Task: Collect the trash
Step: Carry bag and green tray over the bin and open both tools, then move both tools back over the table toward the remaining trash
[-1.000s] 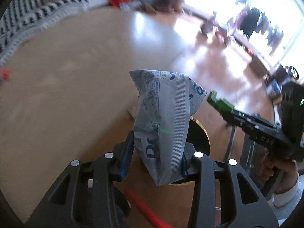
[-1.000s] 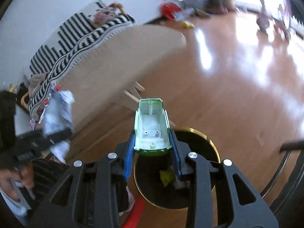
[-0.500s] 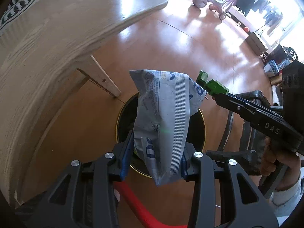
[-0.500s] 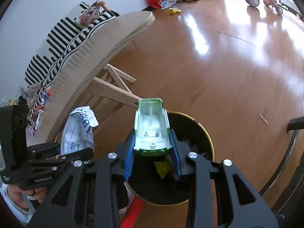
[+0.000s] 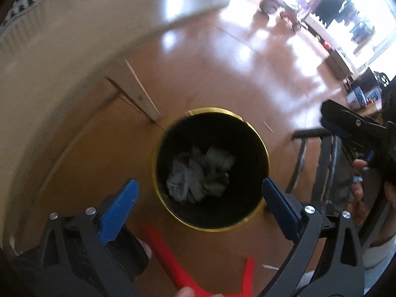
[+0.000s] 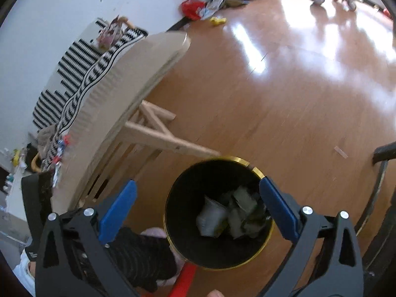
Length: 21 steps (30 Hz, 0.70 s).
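Observation:
A black trash bin with a gold rim stands on the wooden floor; it also shows in the right wrist view. Crumpled grey wrappers lie inside it, seen also in the right wrist view. My left gripper is open and empty above the bin. My right gripper is open and empty above the bin too. The right gripper also shows at the right edge of the left wrist view.
A pale wooden table with slanted legs stands left of the bin. A black metal chair frame is at the right. A red strip lies below. Toys and litter sit by the far wall.
Both grippers have opened. The grey wrapper left my left gripper and the green-and-white plastic piece left my right gripper; trash now lies in the bin.

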{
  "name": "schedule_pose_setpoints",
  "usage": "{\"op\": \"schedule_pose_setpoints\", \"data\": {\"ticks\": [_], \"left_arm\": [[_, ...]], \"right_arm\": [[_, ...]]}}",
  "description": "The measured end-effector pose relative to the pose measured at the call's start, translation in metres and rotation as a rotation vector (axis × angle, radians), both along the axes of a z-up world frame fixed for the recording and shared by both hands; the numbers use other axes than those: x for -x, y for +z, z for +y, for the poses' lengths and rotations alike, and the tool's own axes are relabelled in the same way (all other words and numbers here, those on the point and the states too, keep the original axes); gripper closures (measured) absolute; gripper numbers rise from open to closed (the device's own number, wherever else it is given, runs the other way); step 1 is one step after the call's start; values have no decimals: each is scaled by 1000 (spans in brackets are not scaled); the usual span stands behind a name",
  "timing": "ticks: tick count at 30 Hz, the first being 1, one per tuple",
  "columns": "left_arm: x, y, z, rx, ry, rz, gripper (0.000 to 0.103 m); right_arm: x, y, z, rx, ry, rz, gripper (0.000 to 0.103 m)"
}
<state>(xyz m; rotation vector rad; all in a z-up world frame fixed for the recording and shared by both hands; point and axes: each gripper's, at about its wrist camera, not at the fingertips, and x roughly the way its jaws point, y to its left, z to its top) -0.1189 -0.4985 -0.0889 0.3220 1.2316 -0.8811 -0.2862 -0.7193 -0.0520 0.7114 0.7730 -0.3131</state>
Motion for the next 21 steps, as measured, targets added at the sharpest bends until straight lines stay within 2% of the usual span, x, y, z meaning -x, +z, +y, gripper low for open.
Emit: {"op": "schedule_pose_setpoints", "data": {"ticks": [3,6,10,14,18,21], "left_arm": [[-11,17,19,34,55,-32,6],[-35,47,56,95,165,-72,6],[-67,86,118,148,319,-159,6],[-91,114,191,178,495,-206,6],[-104,118,257,156,643,-237,6],[-116,106,314,120,770,-216,6]], "right_arm": [[-4,8,4,42,-21,-20,7],[-22,12,17,96,2,-17,7],[-68,24,51,123,115,-32,7],[-116,45,93,164,222,-63,7],[-162,68,141,191,327,-100,7],[-192,80,179,227,404,-112,7]]}}
